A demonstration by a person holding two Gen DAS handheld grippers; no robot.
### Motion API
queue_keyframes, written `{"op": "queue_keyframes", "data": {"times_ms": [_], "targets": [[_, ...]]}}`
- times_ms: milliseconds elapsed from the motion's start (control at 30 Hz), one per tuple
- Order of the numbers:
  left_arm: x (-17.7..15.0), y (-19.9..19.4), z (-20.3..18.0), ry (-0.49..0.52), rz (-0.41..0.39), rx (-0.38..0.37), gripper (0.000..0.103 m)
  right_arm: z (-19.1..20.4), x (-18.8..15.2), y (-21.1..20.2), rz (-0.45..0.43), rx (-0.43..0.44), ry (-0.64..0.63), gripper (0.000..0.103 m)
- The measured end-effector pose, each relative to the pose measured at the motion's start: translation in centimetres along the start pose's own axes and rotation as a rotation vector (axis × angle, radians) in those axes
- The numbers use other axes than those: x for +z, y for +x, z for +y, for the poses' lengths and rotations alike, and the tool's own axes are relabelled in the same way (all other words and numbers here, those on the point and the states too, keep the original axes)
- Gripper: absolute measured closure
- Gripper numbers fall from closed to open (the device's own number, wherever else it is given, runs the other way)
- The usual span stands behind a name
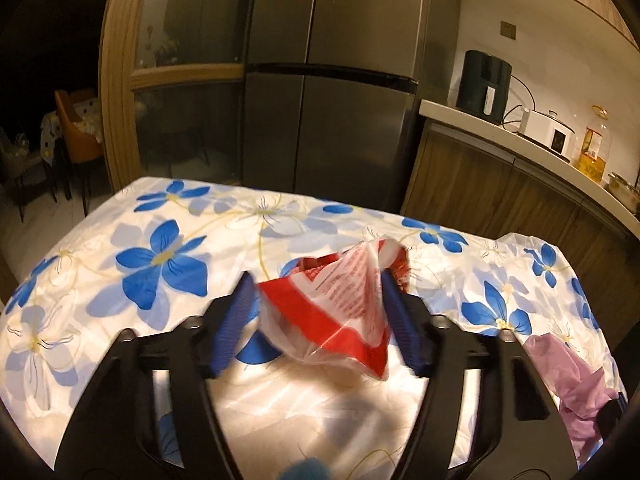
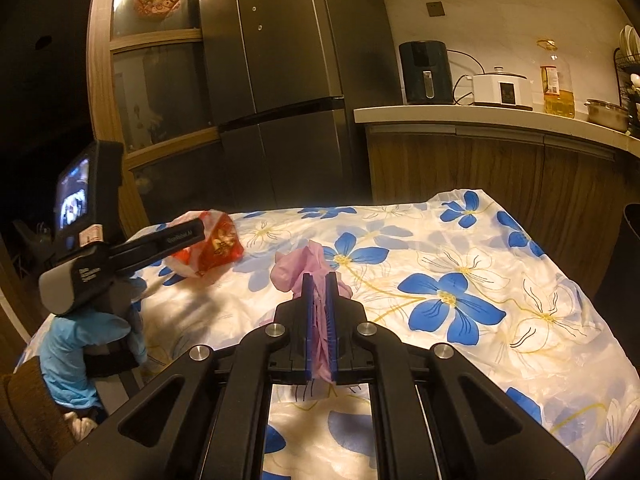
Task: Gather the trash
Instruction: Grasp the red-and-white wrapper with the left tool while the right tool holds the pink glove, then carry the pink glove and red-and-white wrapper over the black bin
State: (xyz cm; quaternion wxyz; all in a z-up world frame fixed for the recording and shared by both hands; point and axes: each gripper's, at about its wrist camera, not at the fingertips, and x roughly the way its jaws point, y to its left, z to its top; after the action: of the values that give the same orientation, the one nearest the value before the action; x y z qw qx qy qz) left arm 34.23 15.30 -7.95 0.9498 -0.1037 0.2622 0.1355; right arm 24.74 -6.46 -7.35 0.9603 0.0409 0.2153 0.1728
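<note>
A red and white plastic wrapper (image 1: pixel 340 304) sits between the blue pads of my left gripper (image 1: pixel 318 280), above the flowered tablecloth (image 1: pixel 160 264). The jaws stand wide apart on either side of it; the right pad touches its edge. In the right wrist view the left gripper (image 2: pixel 200 230) reaches to the same wrapper (image 2: pixel 216 246) at the table's far left. My right gripper (image 2: pixel 319 280) is shut on a crumpled pink plastic bag (image 2: pixel 296 268), which bunches out past the fingertips. The pink bag also shows in the left wrist view (image 1: pixel 568 376) at the lower right.
A tall grey fridge (image 1: pixel 332 80) stands behind the table. A counter (image 2: pixel 480 114) on the right holds an air fryer (image 2: pixel 426 72), a rice cooker (image 2: pixel 502 88) and an oil bottle (image 2: pixel 556 80). A dark bin (image 2: pixel 628 264) stands at the table's right edge.
</note>
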Motion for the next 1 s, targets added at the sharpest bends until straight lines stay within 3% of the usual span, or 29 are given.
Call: {"op": "queue_keyframes", "data": {"times_ms": [367,567,667,1000], "targets": [[-0.9,0.2,-0.4,0.017,0.046,-0.054,0.091,-0.5,0.3,-1.6,-0.021,-0.005,0.008,0.096],[-1.4,-2.4,0.0,-0.024,0.025,-0.061,0.095,-1.0,0.6,-3.1,-0.045,-0.013,0.004,0.096],[-2.1,-4.7,-0.6,-0.010,0.005,-0.072,0.100,-1.4,0.9,-3.9,-0.060,-0.015,0.009,0.096],[-3.9,-10.8,-3.0,0.017,-0.050,-0.129,0.101,-4.0,1.1,-7.8,-0.097,-0.037,0.036,0.096]]}}
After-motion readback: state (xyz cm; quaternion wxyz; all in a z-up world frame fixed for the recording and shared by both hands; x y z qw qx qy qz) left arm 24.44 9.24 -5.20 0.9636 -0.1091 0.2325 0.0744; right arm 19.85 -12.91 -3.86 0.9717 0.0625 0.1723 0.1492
